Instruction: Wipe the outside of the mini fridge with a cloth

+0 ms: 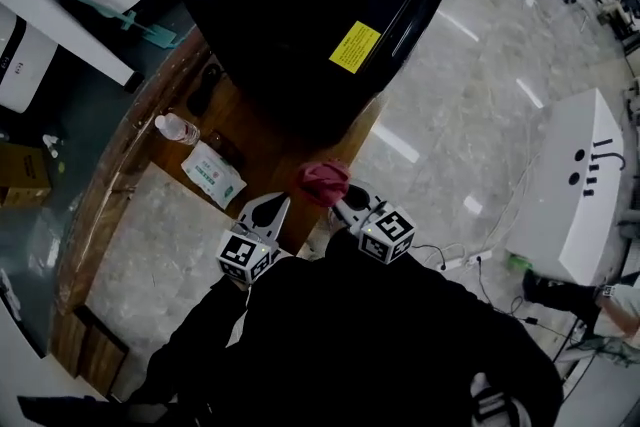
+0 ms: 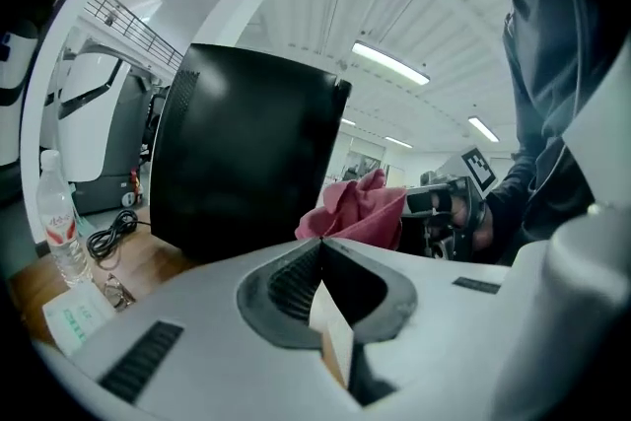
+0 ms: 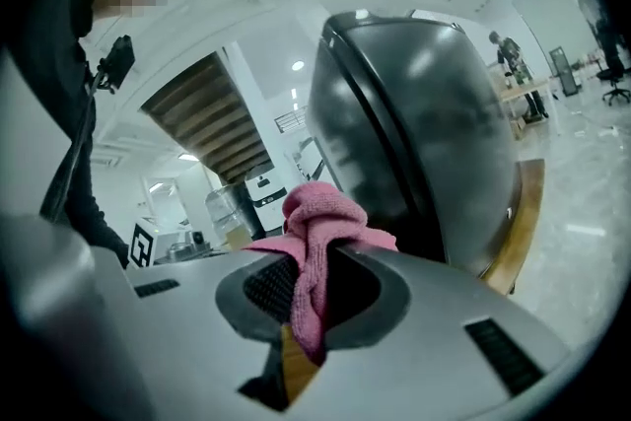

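Dark sleeves fill the foreground of the head view as a person holds two grippers toward the mini fridge, which stands on a wooden table. Right gripper is clamped on a bunched pink cloth. Left gripper, jaws pressed together on nothing, hangs just beside it. The fridge lies straight ahead of the cloth, its tall black side facing the right gripper, the nearer of the two. Cloth and cabinet appear just apart, though shadow and glare make contact hard to judge. Fridge's base and far sides are hidden.
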`<state>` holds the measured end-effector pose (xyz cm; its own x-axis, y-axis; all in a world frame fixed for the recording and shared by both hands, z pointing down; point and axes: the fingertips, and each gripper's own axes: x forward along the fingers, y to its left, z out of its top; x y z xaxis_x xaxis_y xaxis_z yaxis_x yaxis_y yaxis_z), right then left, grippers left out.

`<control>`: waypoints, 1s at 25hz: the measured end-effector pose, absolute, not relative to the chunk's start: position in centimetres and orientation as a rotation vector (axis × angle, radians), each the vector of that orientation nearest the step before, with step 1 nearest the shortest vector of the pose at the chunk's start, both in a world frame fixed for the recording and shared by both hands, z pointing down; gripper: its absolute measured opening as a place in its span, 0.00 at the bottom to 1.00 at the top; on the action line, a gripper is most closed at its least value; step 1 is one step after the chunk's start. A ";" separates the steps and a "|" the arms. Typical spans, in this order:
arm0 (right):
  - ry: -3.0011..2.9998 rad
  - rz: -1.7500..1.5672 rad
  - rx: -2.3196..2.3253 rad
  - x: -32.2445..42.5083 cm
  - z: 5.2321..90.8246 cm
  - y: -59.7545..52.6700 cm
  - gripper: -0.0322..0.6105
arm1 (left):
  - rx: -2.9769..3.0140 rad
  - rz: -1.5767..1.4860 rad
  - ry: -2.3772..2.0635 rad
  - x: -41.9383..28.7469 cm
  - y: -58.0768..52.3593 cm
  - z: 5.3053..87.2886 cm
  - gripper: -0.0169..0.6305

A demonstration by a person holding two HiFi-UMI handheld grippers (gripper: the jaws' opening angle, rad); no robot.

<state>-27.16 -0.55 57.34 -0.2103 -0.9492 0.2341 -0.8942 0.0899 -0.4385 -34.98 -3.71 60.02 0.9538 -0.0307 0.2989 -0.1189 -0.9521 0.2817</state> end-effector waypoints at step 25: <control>2.693 -0.444 -1.491 -15.2 44.8 15.0 0.13 | 2.926 0.126 -0.515 -22.7 12.7 45.7 0.03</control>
